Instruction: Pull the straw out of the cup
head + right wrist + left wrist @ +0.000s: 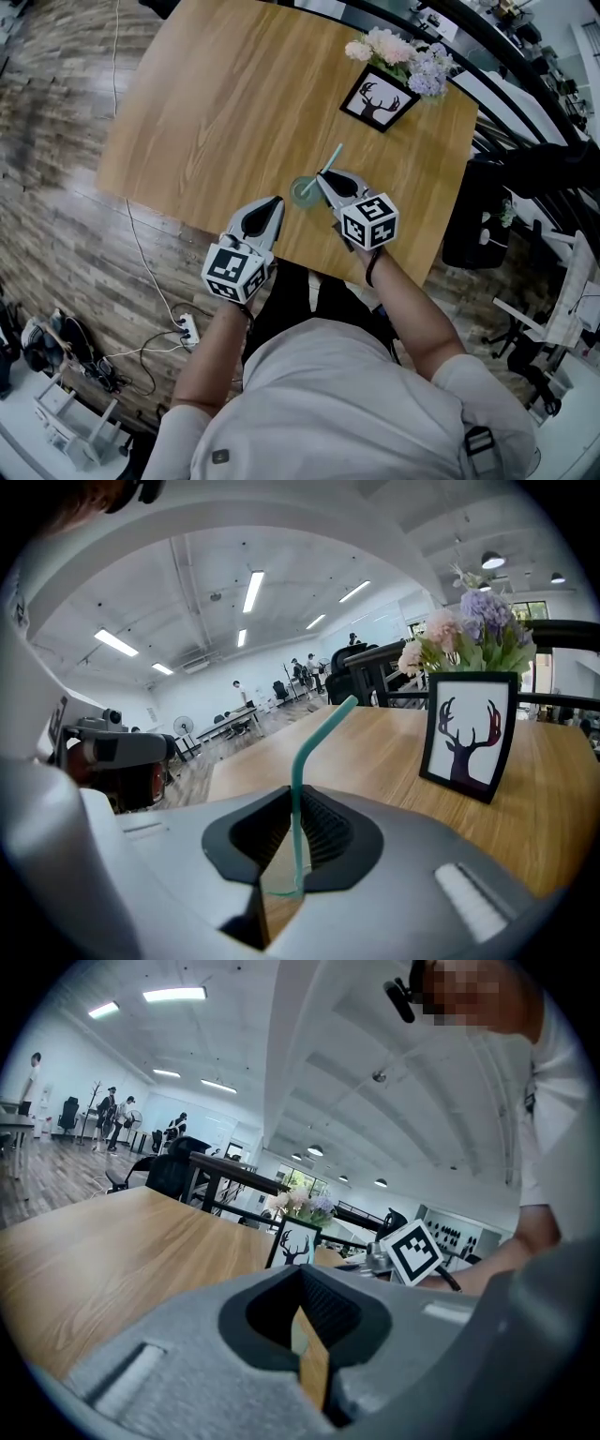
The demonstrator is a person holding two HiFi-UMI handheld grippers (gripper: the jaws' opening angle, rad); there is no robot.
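Our right tool (323,178) was closed on the straw (296,799), the pads pinching the teal stem low down, just above the rim of the cup (304,191). The straw's lower end was in the cup, and its bent top leaned away over the tabletop (234,112). The cup stood upright near the tabletop's near edge, close in front of us.

Our left tool (277,202) sat just beside the cup, its jaws drawn together on nothing. We judged it was not touching the cup, so nothing was steadying the cup.

That was our chief worry. If the straw dragged against the rim or the bottom as we raised it, a light cup could have lifted with it or tipped over. We could not tell whether it held any liquid. It stood near the edge, so a sideways tug could also have slid it toward us and off the tabletop.

The grip itself was the second risk. A thin, smooth stem could have slipped through the pads if they pressed too lightly, or been crushed if they pressed too hard. A slanted pull would have levered the straw against the rim, so we thought a straight upward draw was safest.

The framed deer picture (379,97) and the flowers (401,52) stood well apart, out of harm's way.
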